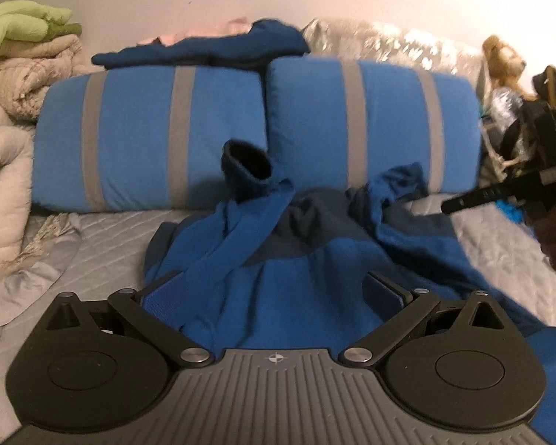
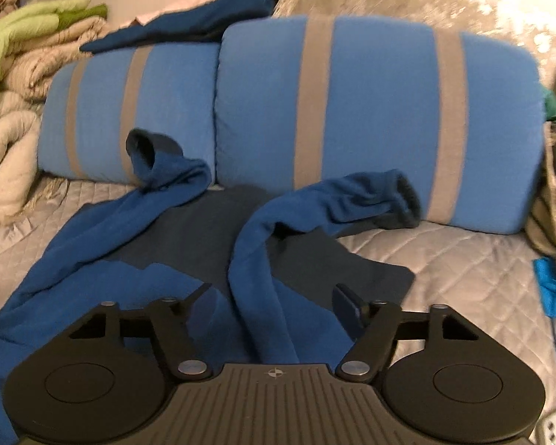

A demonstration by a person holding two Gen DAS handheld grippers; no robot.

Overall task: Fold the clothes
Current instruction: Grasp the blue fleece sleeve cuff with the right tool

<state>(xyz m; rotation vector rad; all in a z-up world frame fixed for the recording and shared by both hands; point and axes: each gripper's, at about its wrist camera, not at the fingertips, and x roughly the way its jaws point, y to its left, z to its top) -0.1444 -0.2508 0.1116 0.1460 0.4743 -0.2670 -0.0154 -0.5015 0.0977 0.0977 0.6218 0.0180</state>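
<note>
A blue sweater (image 1: 307, 270) with a dark navy panel (image 1: 307, 222) lies crumpled on the bed, its sleeves thrown toward the pillows. My left gripper (image 1: 272, 285) is open just over the sweater's body, and blue cloth lies between its wide jaws. In the right wrist view the sweater (image 2: 92, 244) spreads to the left. One sleeve (image 2: 255, 259) runs down between the fingers of my right gripper (image 2: 274, 296), which is open, and its pads do not press the cloth. The right gripper (image 1: 463, 204) also shows at the right of the left wrist view, held by a hand (image 1: 552, 237).
Two blue pillows with grey stripes (image 1: 148, 129) (image 2: 370, 118) stand behind the sweater. A dark blue garment (image 2: 189, 22) lies on top of them. Beige and green blankets (image 1: 15, 55) are piled at the left. The grey quilted bedspread (image 2: 444, 278) lies bare at the right, with clutter (image 2: 552, 200) beyond.
</note>
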